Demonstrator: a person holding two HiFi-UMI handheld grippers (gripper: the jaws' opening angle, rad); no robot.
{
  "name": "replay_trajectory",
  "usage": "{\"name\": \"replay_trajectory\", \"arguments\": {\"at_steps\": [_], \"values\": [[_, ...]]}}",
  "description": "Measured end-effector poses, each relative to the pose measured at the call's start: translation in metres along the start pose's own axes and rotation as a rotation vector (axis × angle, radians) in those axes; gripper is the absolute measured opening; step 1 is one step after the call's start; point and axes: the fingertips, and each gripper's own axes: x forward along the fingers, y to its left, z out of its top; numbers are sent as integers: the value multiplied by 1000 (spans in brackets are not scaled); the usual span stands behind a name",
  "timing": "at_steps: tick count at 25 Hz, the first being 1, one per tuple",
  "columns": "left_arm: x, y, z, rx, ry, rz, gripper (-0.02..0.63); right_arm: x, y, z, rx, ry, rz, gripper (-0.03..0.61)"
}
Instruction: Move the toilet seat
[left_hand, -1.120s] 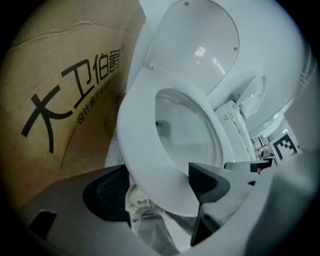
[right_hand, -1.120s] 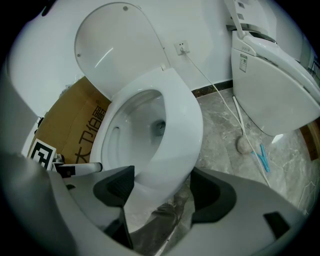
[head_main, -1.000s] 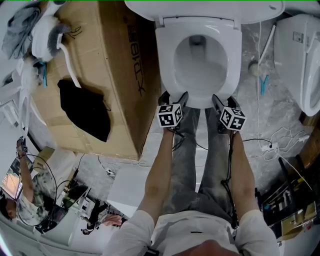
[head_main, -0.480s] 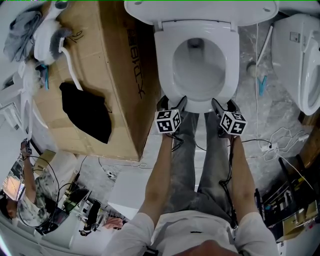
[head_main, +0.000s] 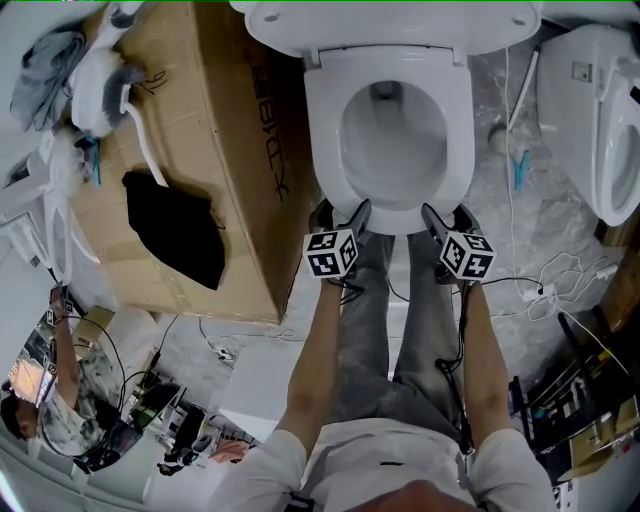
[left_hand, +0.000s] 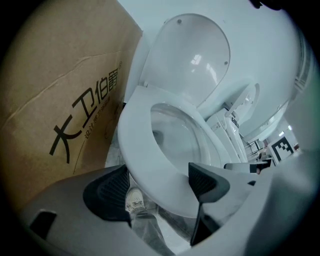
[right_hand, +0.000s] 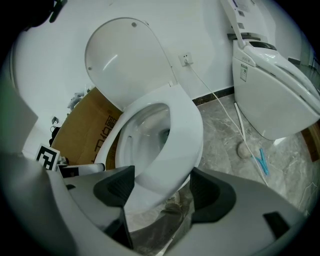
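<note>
The white toilet seat (head_main: 391, 205) lies down on the bowl, with the lid (head_main: 385, 25) raised behind it. My left gripper (head_main: 342, 213) is at the front left of the seat's rim and my right gripper (head_main: 449, 216) at the front right. In the left gripper view the left gripper (left_hand: 157, 187) is open, and the seat's front edge (left_hand: 150, 165) reaches in between its dark pads. In the right gripper view the right gripper (right_hand: 162, 190) is open too, with the seat's rim (right_hand: 185, 135) between its pads and the lid (right_hand: 125, 55) upright beyond.
A large cardboard box (head_main: 230, 150) stands close on the toilet's left, with a black cloth (head_main: 170, 225) on it. A second toilet (head_main: 600, 110) is at the right. White cables (head_main: 560, 280) and a blue clip (head_main: 520, 170) lie on the marble floor. The person's legs (head_main: 400, 320) are below the bowl.
Both grippers have moved forward a little, closing in on the seat's front rim. The seat and the lid have not moved.
</note>
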Motion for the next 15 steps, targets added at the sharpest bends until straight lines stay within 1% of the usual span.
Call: {"name": "replay_trajectory", "arguments": {"at_steps": [15], "values": [[-35, -18, 25, -16, -35, -19, 371, -37, 21, 23, 14, -31, 24, 367]]}}
